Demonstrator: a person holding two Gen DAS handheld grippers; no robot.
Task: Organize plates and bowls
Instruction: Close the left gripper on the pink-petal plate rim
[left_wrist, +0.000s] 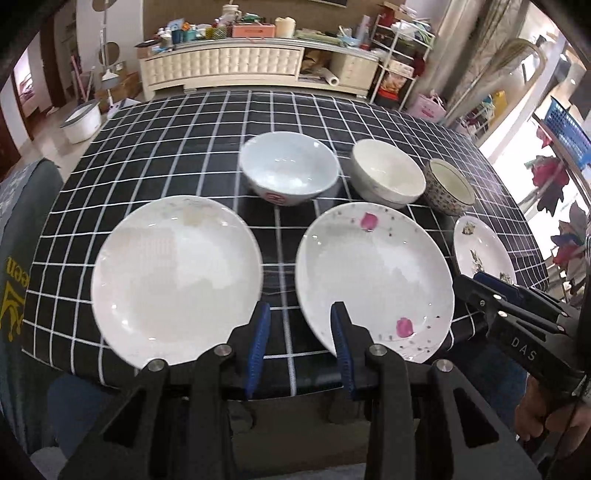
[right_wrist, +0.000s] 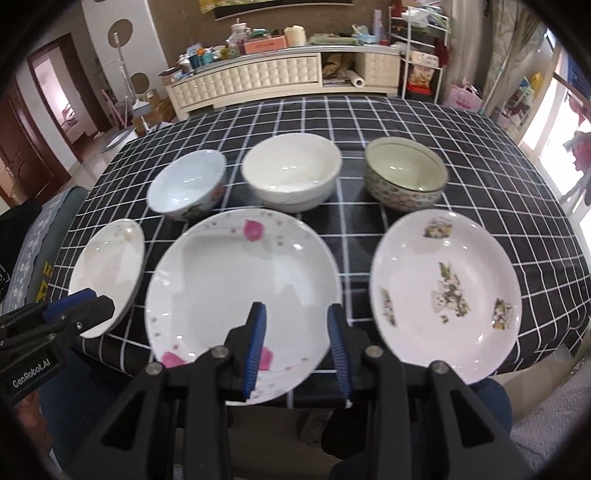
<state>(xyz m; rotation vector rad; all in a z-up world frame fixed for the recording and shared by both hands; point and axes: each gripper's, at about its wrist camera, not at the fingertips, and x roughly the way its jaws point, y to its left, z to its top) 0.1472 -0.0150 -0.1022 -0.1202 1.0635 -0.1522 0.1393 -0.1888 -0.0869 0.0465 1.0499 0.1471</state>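
Note:
Three plates lie in a row near the table's front edge: a plain white plate (left_wrist: 177, 280) (right_wrist: 110, 273), a pink-petal plate (left_wrist: 373, 280) (right_wrist: 243, 299) and a plate with flower decals (left_wrist: 484, 251) (right_wrist: 443, 291). Behind them stand a pale blue bowl (left_wrist: 290, 166) (right_wrist: 188, 184), a white bowl (left_wrist: 388, 173) (right_wrist: 291, 173) and a patterned bowl (left_wrist: 448, 186) (right_wrist: 404, 173). My left gripper (left_wrist: 300, 314) (right_wrist: 85, 299) hovers open over the gap between the plain and petal plates. My right gripper (right_wrist: 297, 314) (left_wrist: 491, 288) hovers open above the petal plate's near right rim. Neither holds anything.
The table wears a black cloth with white checks (left_wrist: 184, 147) (right_wrist: 480, 166). A cluttered cream cabinet (left_wrist: 229, 66) (right_wrist: 258, 77) stands behind it, and a white basin (left_wrist: 81, 122) sits on the floor at the left. A dark garment (left_wrist: 22, 258) borders the table's left side.

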